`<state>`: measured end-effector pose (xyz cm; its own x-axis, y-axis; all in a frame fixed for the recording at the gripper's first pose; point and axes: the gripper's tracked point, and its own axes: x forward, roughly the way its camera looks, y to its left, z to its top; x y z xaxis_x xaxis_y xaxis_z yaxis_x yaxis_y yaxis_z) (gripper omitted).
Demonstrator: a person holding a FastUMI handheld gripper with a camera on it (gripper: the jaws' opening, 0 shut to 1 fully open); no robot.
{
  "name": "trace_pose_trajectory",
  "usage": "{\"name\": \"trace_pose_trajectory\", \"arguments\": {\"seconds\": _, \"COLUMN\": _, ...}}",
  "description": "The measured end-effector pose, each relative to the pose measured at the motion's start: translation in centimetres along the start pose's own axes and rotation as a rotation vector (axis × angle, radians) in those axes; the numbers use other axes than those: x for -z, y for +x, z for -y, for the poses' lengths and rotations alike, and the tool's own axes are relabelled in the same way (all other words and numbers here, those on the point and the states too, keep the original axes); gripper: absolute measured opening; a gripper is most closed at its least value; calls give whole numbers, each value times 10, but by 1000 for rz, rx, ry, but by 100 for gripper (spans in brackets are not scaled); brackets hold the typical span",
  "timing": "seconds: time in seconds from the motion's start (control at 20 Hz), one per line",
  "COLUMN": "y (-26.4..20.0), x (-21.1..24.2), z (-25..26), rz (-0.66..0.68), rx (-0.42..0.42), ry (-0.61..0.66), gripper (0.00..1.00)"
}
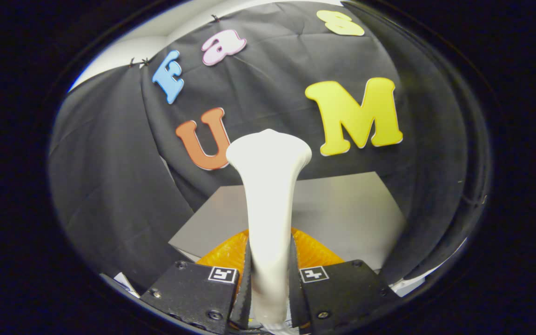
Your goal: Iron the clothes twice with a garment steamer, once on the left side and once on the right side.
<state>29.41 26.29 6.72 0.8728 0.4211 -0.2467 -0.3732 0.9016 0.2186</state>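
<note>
Steamer (268, 186) clamped in hand-held gripper (270, 279), long axis straight ahead, head outward.

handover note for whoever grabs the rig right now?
Gripper: shut on the white garment steamer, handle clamped between both fingers, head pointing up and away toward the booth wall.
Orange garment: lies on the grey table just beyond the fingers, below the steamer.
Done: steamer picked up. The head is not on the cloth; whether any pass has been made cannot be told.
Left: likely both passes, left side and right side.
</note>
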Motion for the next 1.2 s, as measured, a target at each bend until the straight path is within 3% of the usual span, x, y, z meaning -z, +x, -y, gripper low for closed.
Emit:
{"name": "trace_pose_trajectory", "arguments": {"seconds": 0.35, "y": -124, "x": -37, "z": 9, "rz": 180, "rx": -13, "ry": 8, "gripper": 36}}
{"name": "trace_pose_trajectory", "arguments": {"seconds": 0.75, "y": -257, "x": -83, "z": 58, "rz": 395, "rx": 109, "ry": 12, "gripper": 36}}
{"name": "trace_pose_trajectory", "arguments": {"seconds": 1.2, "y": -308, "x": -151, "z": 142, "rz": 538, "rx": 228, "ry": 42, "gripper": 36}}
